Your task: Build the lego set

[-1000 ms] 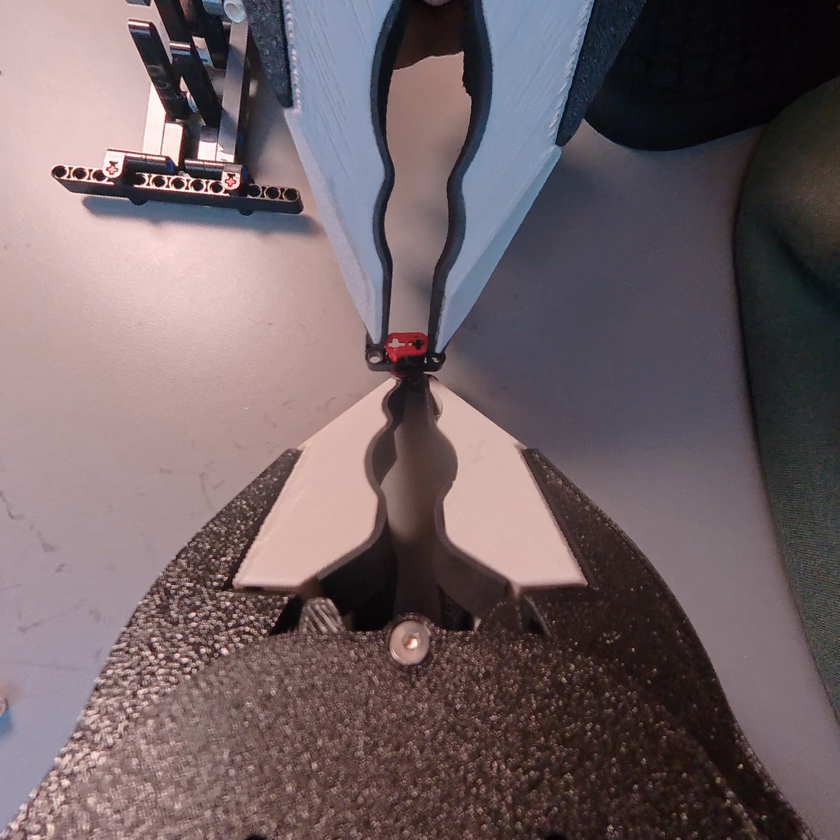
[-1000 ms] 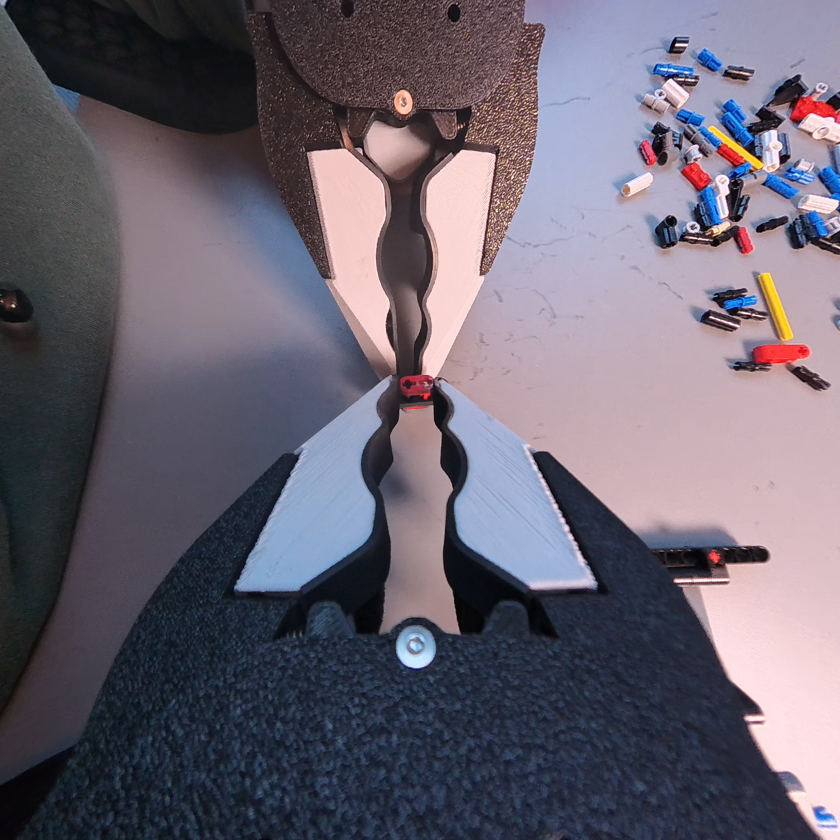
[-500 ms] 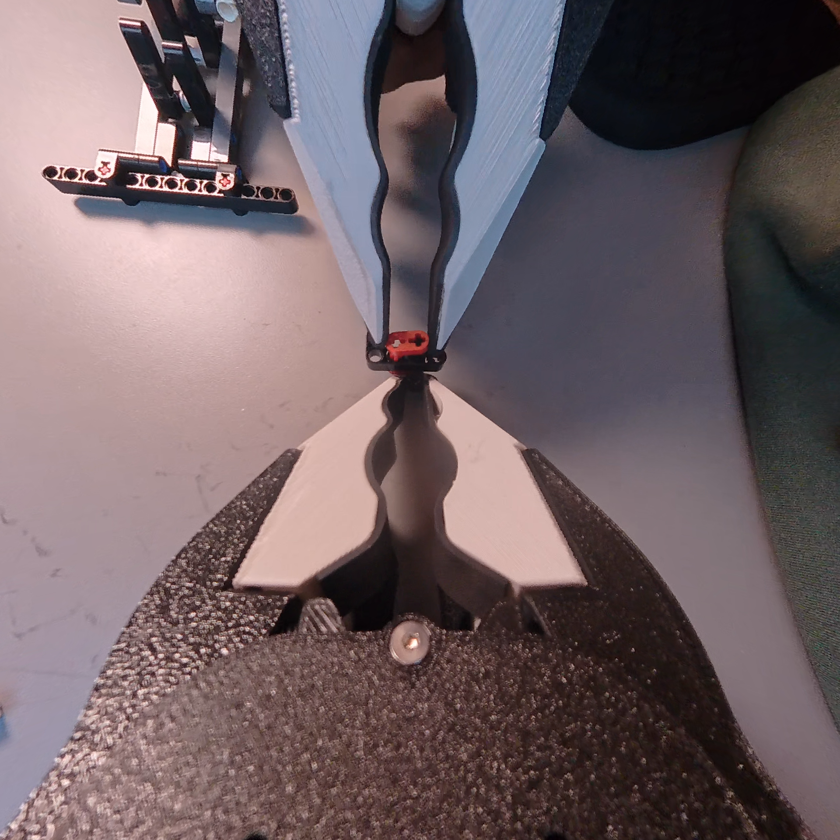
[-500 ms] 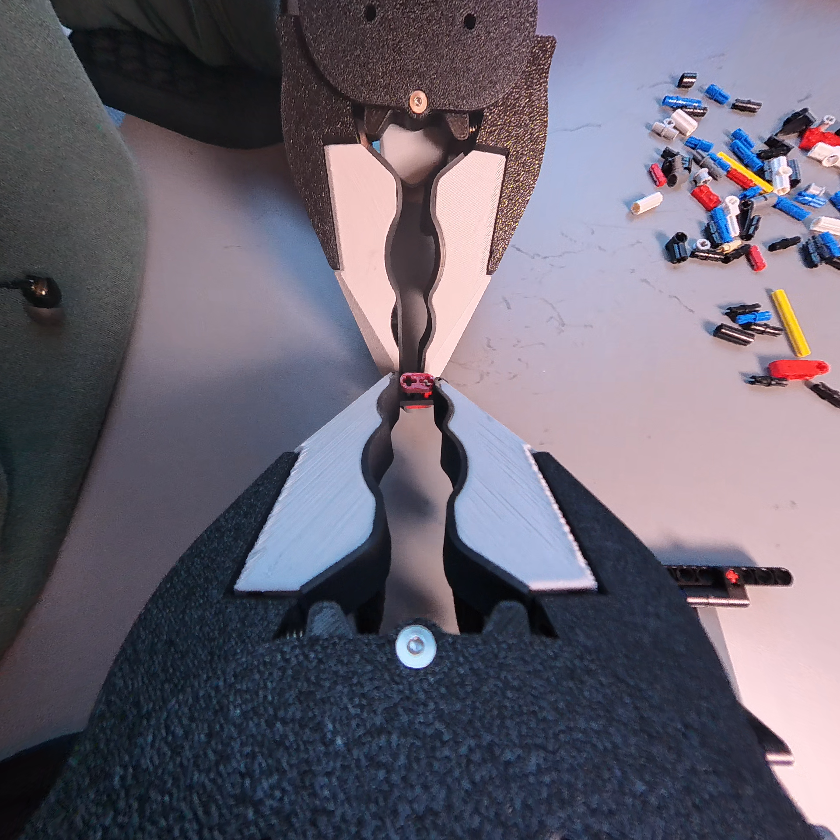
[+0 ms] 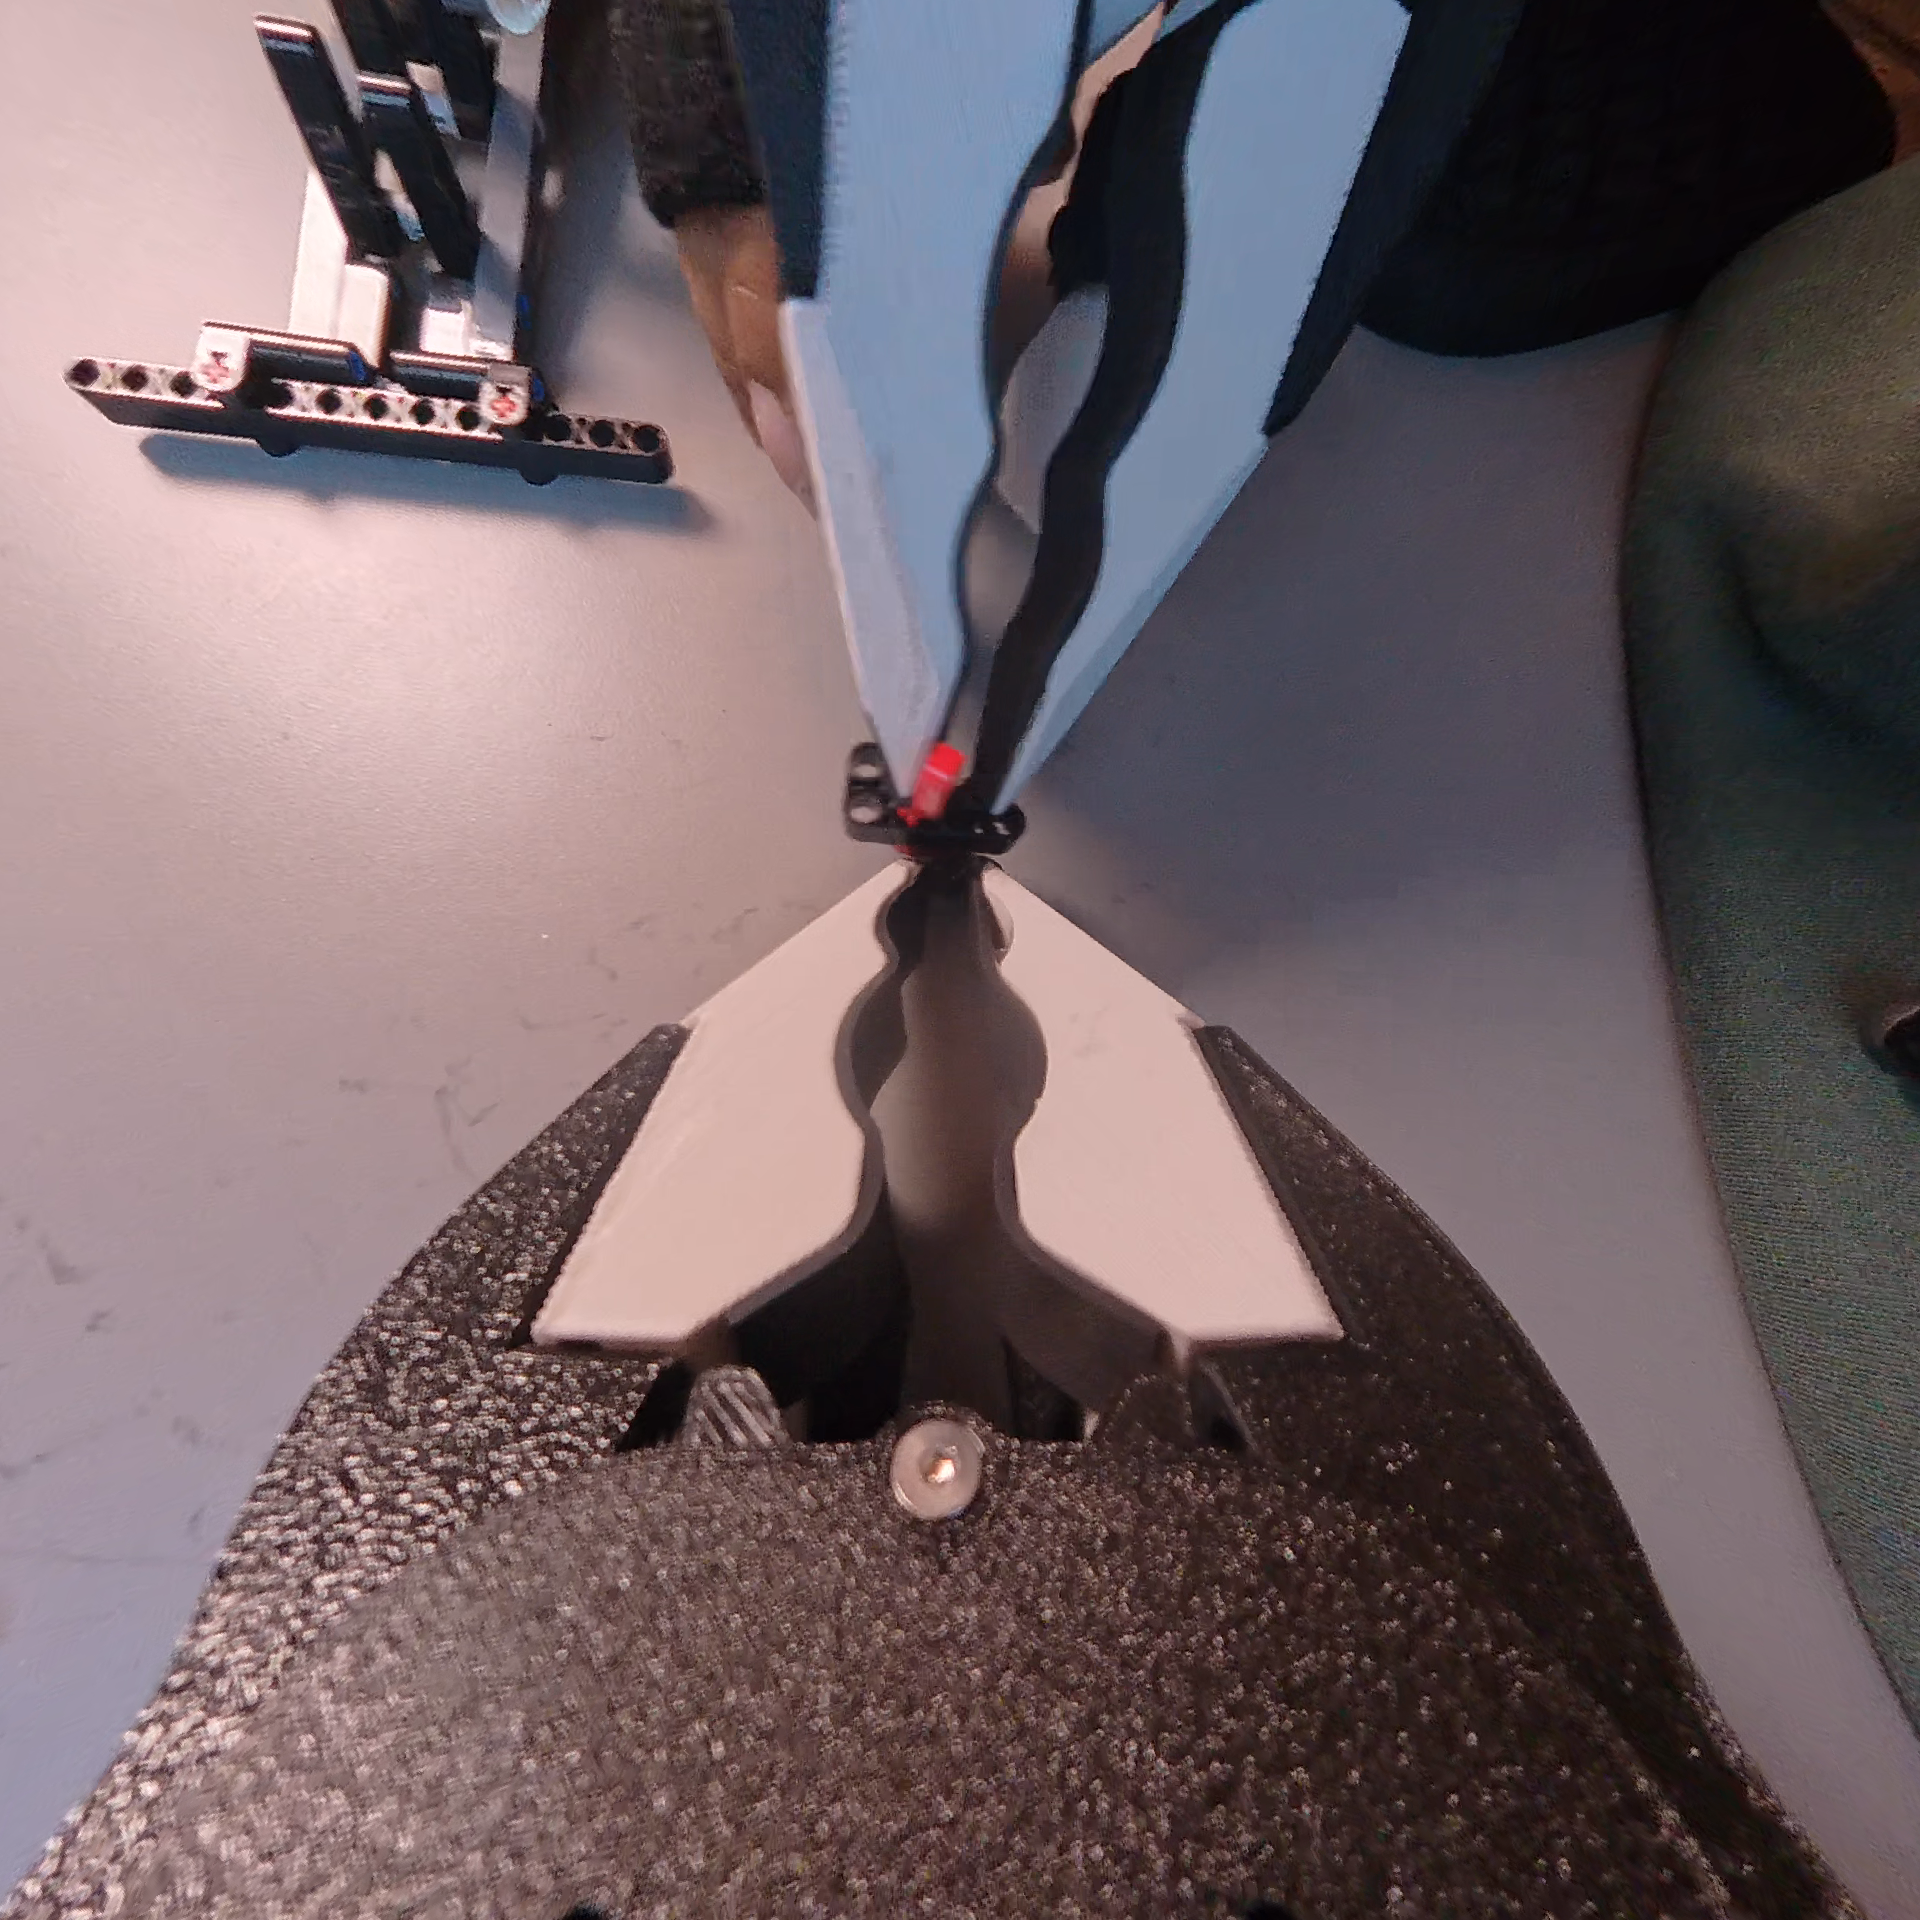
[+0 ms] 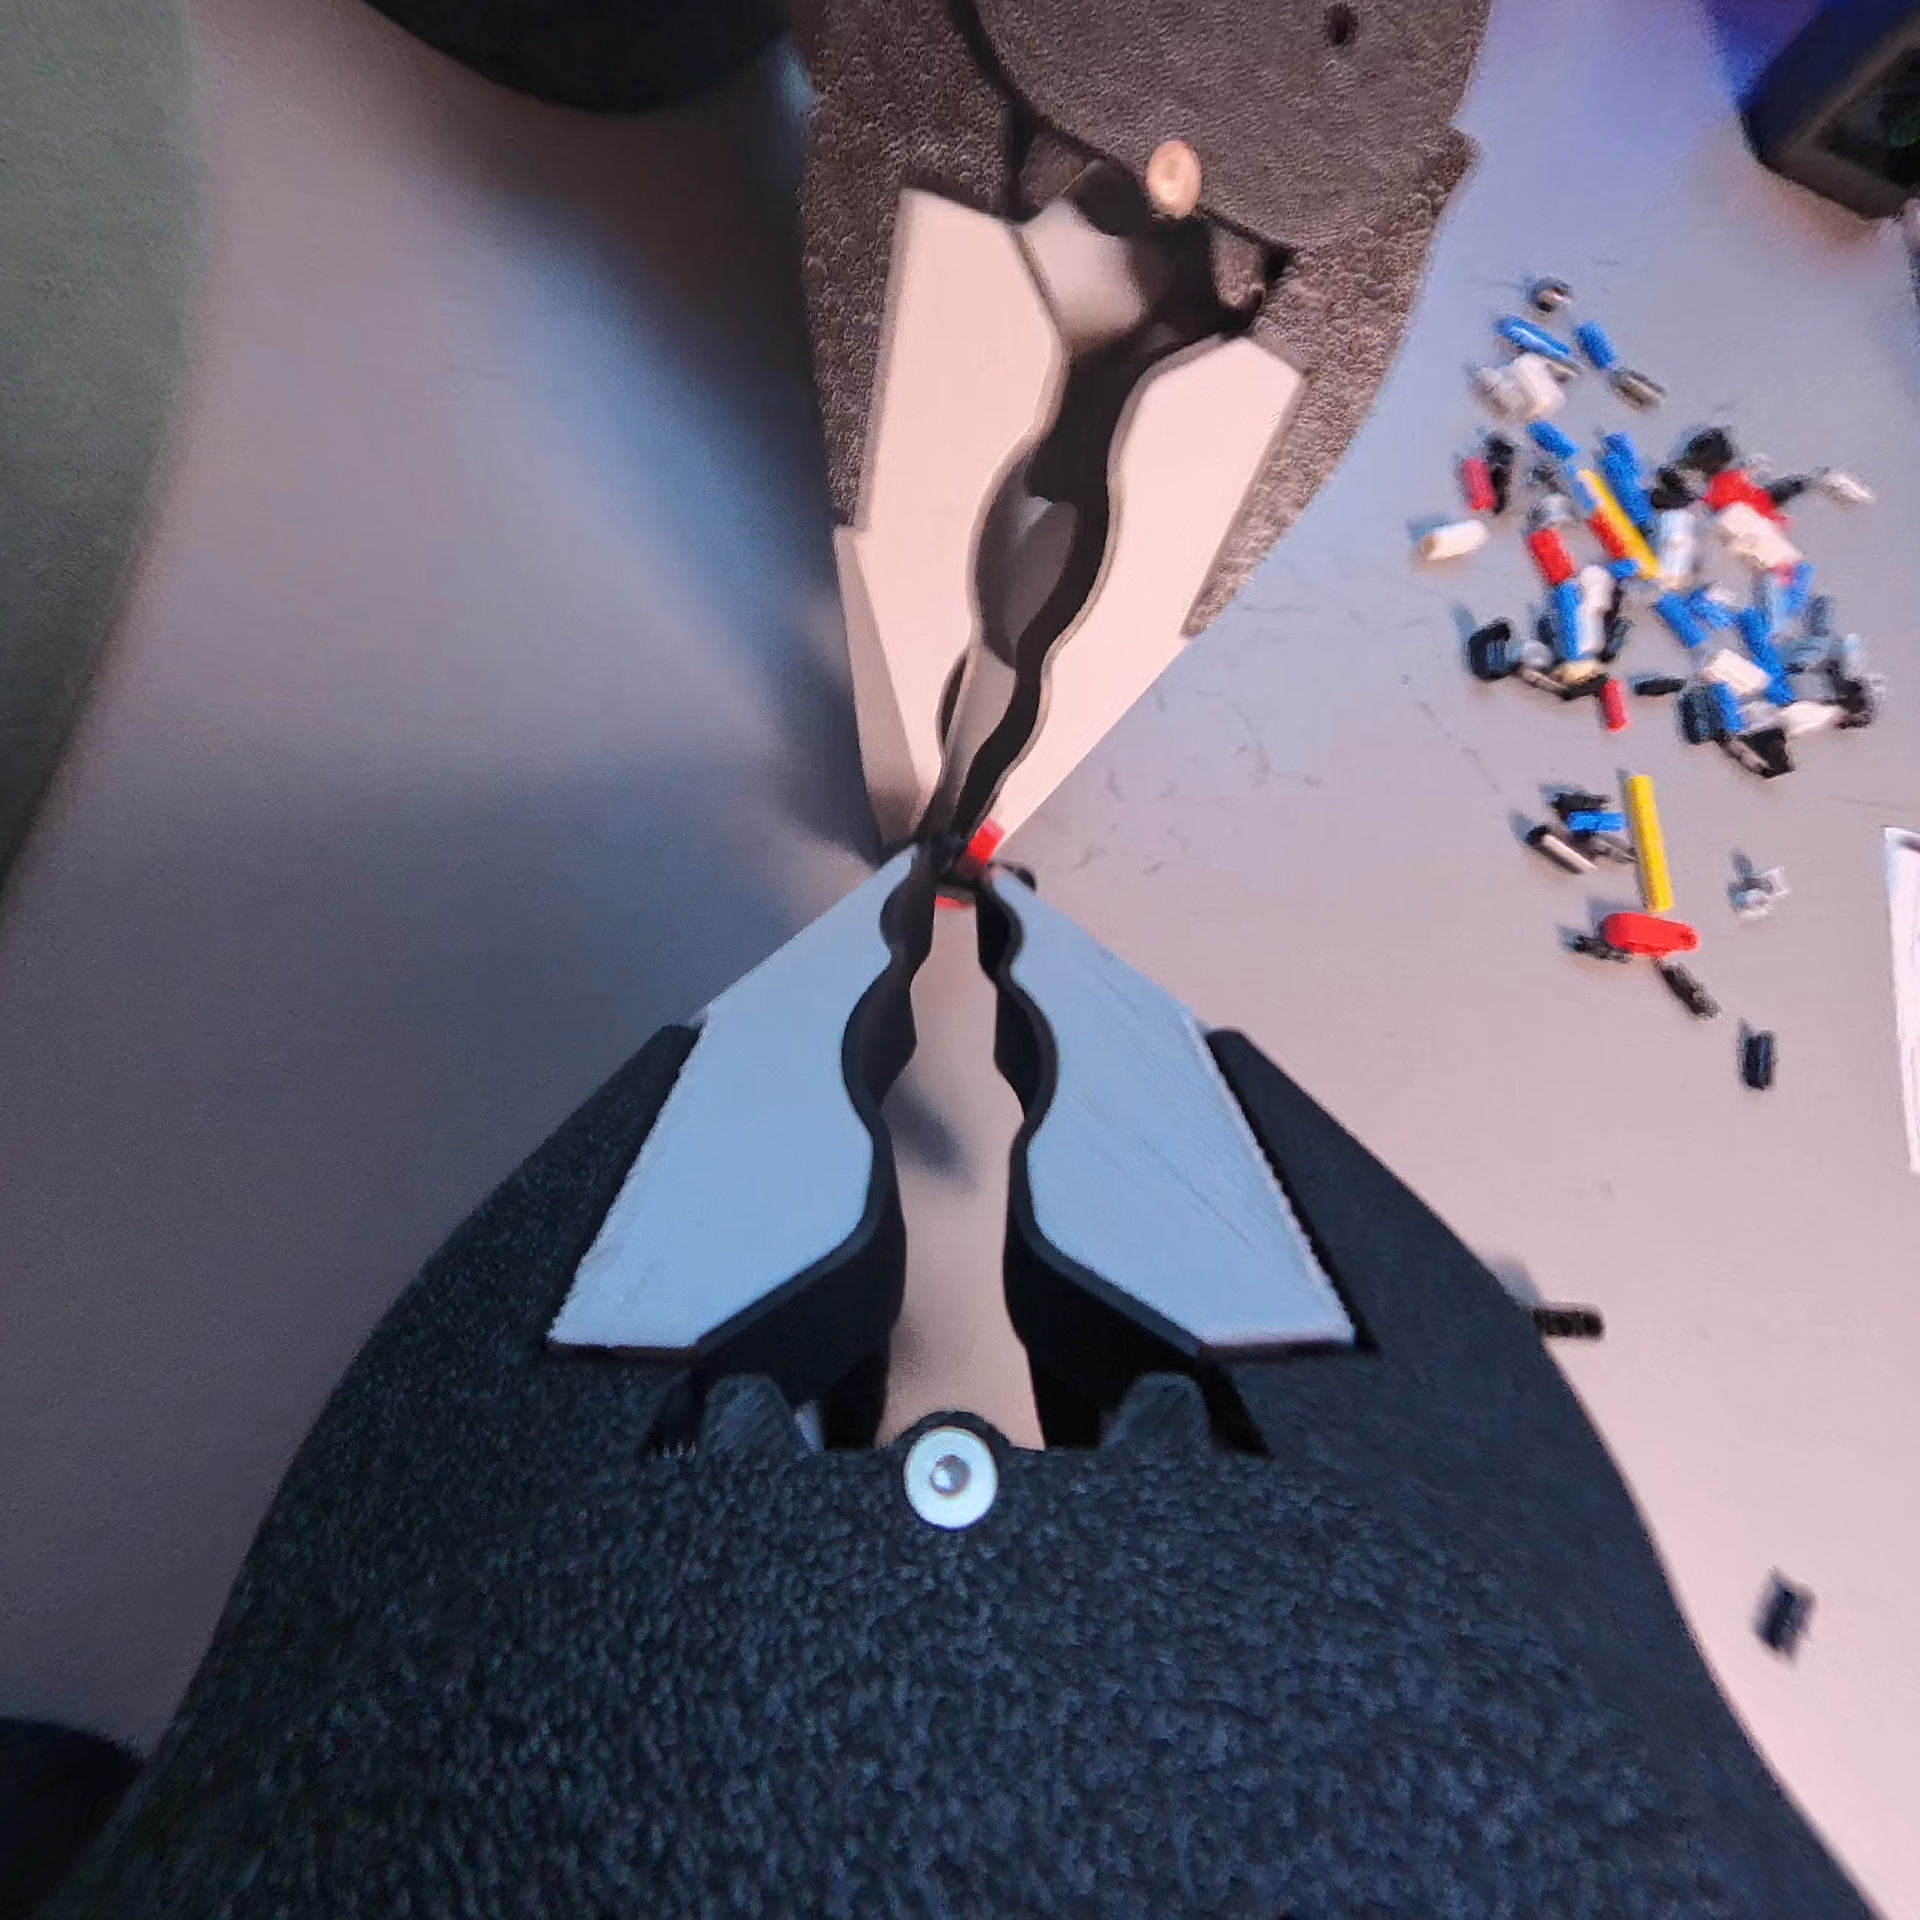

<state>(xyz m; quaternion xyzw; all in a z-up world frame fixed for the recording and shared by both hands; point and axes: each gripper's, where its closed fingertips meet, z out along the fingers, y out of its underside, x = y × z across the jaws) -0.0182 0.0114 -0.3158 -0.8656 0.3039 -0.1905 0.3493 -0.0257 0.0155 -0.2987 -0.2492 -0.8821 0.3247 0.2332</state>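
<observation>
My left gripper (image 5: 940, 878) is shut on a small black beam (image 5: 883, 805) and holds it above the grey table (image 5: 312, 831). My right gripper (image 6: 954, 873) meets it tip to tip and is shut on a small red connector (image 6: 979, 840) that sits on the beam. In the left wrist view the right gripper (image 5: 951, 769) comes down from the top, tilted, with the red connector (image 5: 940, 777) between its tips. In the right wrist view the left gripper (image 6: 935, 836) comes in from above. Both views are blurred.
A partly built black and grey assembly (image 5: 364, 405) lies at the far left. A pile of loose blue, black, white and red pieces (image 6: 1662, 582), a yellow axle (image 6: 1647, 842) and a red beam (image 6: 1647, 932) lie to the right. Green cloth (image 5: 1787, 727) borders the table. My two grippers' fingertips are within a few centimetres of each other. Both grippers' tips are roughly 20 cm from the yellow axle (image 6: 1647, 842).
Both grippers have twisted against each other while staying shut. The red connector has turned on the black beam, which now shows tilted. The right wrist view has swung towards the loose pieces.
</observation>
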